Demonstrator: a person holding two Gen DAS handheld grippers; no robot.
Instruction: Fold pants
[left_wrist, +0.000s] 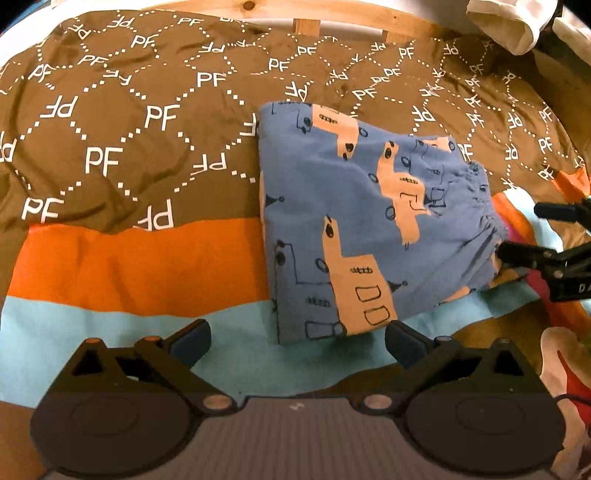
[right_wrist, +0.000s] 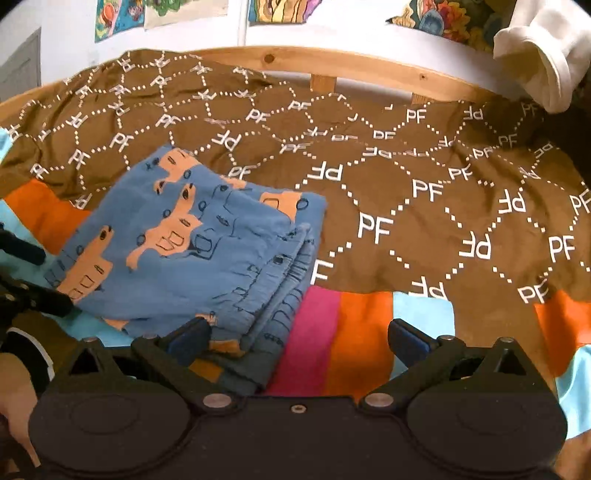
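Observation:
The blue pants (left_wrist: 354, 229) with a peach vehicle print lie folded into a compact stack on the bed, the elastic waistband facing right. In the right wrist view the same pants (right_wrist: 192, 251) sit left of centre, with layered edges at the near side. My left gripper (left_wrist: 297, 341) is open just in front of the stack's near edge, holding nothing. My right gripper (right_wrist: 299, 339) is open too; its left finger rests by the stack's near corner, its right finger over bare cover. The right gripper (left_wrist: 524, 232) shows at the far right of the left wrist view, beside the waistband.
A brown bedcover (left_wrist: 129, 147) with white PF lettering and orange, light blue and pink stripes covers the bed. A wooden bed rail (right_wrist: 369, 70) runs along the back. White cloth (right_wrist: 543, 55) hangs at the top right. A hand (right_wrist: 14, 391) holds the left gripper at the lower left.

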